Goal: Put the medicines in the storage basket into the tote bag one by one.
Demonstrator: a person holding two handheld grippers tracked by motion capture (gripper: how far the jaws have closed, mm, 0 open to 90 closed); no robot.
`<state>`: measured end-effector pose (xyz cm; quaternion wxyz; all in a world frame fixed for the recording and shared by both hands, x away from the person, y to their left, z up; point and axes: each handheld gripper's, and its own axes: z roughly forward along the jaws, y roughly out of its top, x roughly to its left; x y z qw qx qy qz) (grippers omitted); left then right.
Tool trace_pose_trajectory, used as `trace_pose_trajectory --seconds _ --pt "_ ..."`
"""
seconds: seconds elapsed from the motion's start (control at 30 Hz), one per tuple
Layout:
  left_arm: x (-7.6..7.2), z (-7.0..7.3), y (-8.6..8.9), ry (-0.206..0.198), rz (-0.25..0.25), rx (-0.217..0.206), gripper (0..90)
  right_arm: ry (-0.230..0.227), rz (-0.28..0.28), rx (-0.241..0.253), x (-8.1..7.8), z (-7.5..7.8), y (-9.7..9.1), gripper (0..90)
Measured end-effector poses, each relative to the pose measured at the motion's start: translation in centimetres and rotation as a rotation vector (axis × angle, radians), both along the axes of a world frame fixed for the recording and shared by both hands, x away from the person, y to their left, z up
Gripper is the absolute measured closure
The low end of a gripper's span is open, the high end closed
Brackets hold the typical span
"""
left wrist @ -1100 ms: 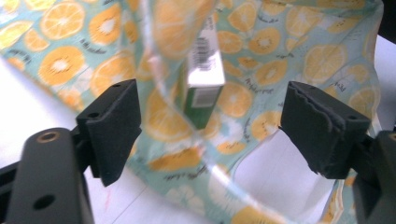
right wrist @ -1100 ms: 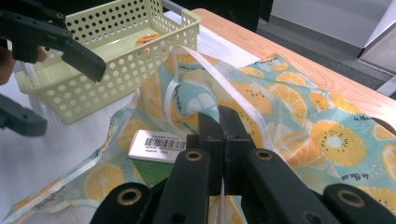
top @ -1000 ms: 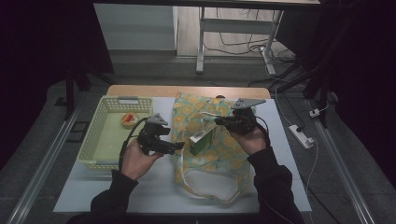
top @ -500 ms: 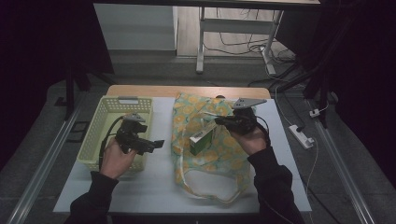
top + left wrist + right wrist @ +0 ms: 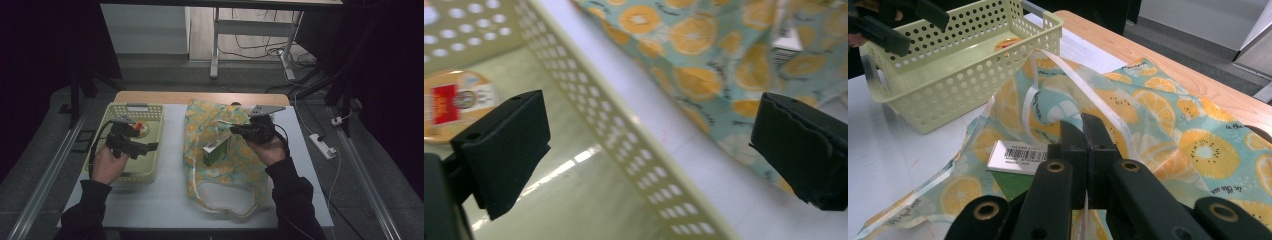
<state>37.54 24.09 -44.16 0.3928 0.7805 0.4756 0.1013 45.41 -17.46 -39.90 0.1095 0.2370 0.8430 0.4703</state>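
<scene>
- Leftward from the orange-print fabric bag, the left claw has swung over the pale-green perforated plastic basket, jaws just spread wide, empty.
- Right claw pinches the bag's translucent strap beside a green carton.
- Next: likely fetching the basket's round orange-labelled tub.

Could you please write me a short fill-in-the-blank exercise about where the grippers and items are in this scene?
1. The left gripper hangs with its jaws ____ over the basket.
2. The right gripper is shut on the bag's white ____.
3. The green box lies on the ____-patterned bag.
4. The round tin lies inside the ____.

Missing words: open; handle; orange; basket
</scene>
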Motion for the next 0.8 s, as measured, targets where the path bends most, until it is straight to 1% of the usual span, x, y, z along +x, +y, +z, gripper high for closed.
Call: trace_pose_trajectory --seconds 0.03,0.07,0.1,0.17,0.27,0.3,0.33,0.37,0.4,0.43,0.47,0.5,0.53,0.57,0.6,0.63,0.67,0.73,0.8 --pt "0.1 -0.1 0.3 -0.005 0.009 0.006 2.8 0.000 0.000 0.000 0.0 0.0 0.0 89.5" --pt "0.3 -0.2 0.8 -0.015 0.021 0.034 2.8 0.000 0.000 0.000 0.0 0.0 0.0 89.5" --pt "0.5 -0.3 1.0 -0.019 0.030 0.039 2.8 0.000 -0.001 0.000 0.0 0.0 0.0 89.5" --pt "0.8 -0.4 1.6 -0.022 0.046 0.030 2.6 0.001 0.000 0.000 0.0 0.0 0.0 89.5" --pt "1.4 -0.7 2.4 -0.025 0.077 0.048 1.7 0.001 0.001 -0.003 0.1 0.0 0.0 89.5" --pt "1.4 -0.7 2.4 -0.025 0.077 0.048 1.6 0.001 0.001 -0.003 0.1 0.0 0.0 89.5" --pt "2.0 -0.9 2.8 -0.020 0.100 0.061 1.5 0.001 0.002 -0.004 0.1 0.0 0.0 89.5" --pt "2.3 -1.0 3.0 -0.016 0.108 0.063 1.5 0.001 0.002 -0.004 0.1 0.0 0.0 89.5" --pt "2.6 -1.1 3.2 -0.005 0.112 0.066 1.5 0.001 0.002 -0.004 0.1 0.0 0.0 89.5" --pt "2.6 -1.1 3.2 -0.005 0.112 0.066 1.4 0.000 0.002 -0.005 0.1 0.0 0.0 89.5" --pt "3.3 -1.4 3.5 0.019 0.124 0.076 1.4 0.000 0.002 -0.005 0.1 0.0 0.0 89.5" --pt "3.7 -1.5 3.5 0.027 0.127 0.084 1.3 0.000 0.002 -0.005 0.1 -0.1 0.0 89.5" --pt "3.7 -1.5 3.5 0.027 0.127 0.084 1.3 0.000 0.002 -0.005 0.1 -0.1 0.0 89.5" --pt "4.4 -1.6 3.6 0.039 0.130 0.098 1.3 -0.001 0.002 -0.005 0.1 -0.1 0.0 89.5" --pt "4.4 -1.6 3.6 0.039 0.130 0.098 1.2 0.000 0.002 -0.005 0.1 -0.1 0.0 89.5" --pt "5.1 -1.9 3.8 0.051 0.137 0.095 1.2 -0.001 0.002 -0.005 0.1 -0.1 0.0 89.5" --pt "5.4 -2.0 3.8 0.056 0.134 0.091 1.2 -0.001 0.003 -0.005 0.1 -0.1 0.0 89.5" --pt "6.0 -2.2 4.0 0.064 0.144 0.102 0.7 -0.002 0.002 -0.006 0.1 -0.1 -0.1 89.5" --pt "6.6 -2.5 4.2 0.078 0.153 0.100 0.7 -0.002 0.003 -0.005 0.1 -0.1 -0.1 89.5"
